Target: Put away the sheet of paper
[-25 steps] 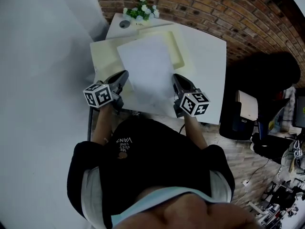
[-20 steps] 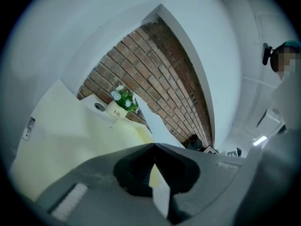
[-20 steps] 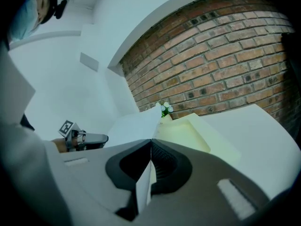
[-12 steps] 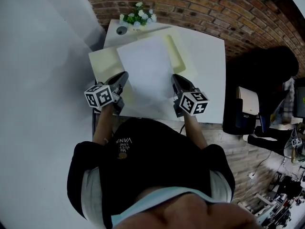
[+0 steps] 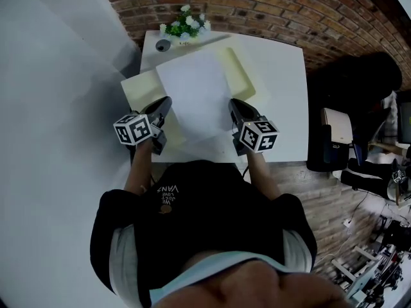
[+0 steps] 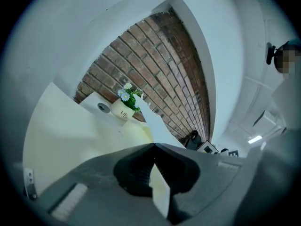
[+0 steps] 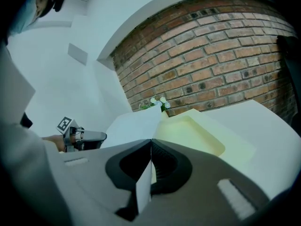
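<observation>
Brick wall (image 5: 257, 5) ran behind the white table (image 5: 282, 101) where you stood, and a small pot of white flowers (image 5: 185, 25) sat at the table's far edge with a small round dark thing (image 5: 163, 44) just to its left. On the table lay a pale yellow tray (image 5: 243, 77). Its raised rim showed to the right of the sheet, and a flat pale yellow part showed to the left.

You held the sheet of paper (image 5: 196, 98) stretched between both grippers, over the tray, with its long sides running away from you toward the flowers. Your left gripper (image 5: 167, 101) had its jaws closed tight on the left edge of the sheet near the corner nearest you; in the left gripper view the paper came out from between the pressed pads as a thin white sliver. Your right gripper (image 5: 232, 105) was clamped the same way on the right edge, jaws together with only the paper between them, and its view showed the sheet spreading forward from the pads toward the pot, with the tray's hollow just to the right.

Both grippers pointed away from you and a little downward. Whether the far end of the sheet touched the tray, you could not tell from any view
</observation>
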A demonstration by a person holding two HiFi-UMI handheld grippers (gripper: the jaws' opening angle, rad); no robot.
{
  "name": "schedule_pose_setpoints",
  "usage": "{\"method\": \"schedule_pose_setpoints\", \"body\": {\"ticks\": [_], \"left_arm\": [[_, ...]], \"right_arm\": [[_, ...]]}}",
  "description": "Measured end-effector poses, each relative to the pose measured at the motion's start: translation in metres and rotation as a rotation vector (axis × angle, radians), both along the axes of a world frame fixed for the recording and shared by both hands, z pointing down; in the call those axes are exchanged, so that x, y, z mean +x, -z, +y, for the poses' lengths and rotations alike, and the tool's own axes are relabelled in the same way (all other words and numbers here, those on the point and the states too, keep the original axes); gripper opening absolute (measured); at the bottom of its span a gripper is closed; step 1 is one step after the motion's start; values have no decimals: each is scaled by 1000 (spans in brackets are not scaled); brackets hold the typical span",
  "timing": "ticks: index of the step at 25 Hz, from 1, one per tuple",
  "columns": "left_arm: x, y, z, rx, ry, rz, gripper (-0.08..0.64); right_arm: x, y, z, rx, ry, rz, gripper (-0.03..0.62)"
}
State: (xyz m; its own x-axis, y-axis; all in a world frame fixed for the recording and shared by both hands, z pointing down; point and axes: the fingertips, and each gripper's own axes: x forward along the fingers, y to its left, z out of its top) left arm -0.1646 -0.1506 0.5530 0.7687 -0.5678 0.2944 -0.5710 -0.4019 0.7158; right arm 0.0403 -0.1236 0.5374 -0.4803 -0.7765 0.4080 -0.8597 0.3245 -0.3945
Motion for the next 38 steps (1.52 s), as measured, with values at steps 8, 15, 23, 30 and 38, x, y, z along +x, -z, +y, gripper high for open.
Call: {"method": "schedule_pose_setpoints", "body": {"ticks": [8, 15, 23, 30, 38], "left_arm": [[-6, -8, -8, -21, 49, 4, 0], [-15, -21, -12, -58, 109, -14, 0], [-23, -39, -16, -103, 148, -44, 0], [-26, -56, -15, -135, 185, -46, 0], [-30, -70, -14, -166, 199, -80, 0]], "right_arm": [[-5, -11, -17, -25, 42, 20, 0], [-13, -25, -30, -66, 112, 11, 0], [-20, -44, -35, -118, 181, 15, 0], [-25, -54, -40, -139, 226, 29, 0], [-31, -53, -45, -142, 256, 25, 0]]}}
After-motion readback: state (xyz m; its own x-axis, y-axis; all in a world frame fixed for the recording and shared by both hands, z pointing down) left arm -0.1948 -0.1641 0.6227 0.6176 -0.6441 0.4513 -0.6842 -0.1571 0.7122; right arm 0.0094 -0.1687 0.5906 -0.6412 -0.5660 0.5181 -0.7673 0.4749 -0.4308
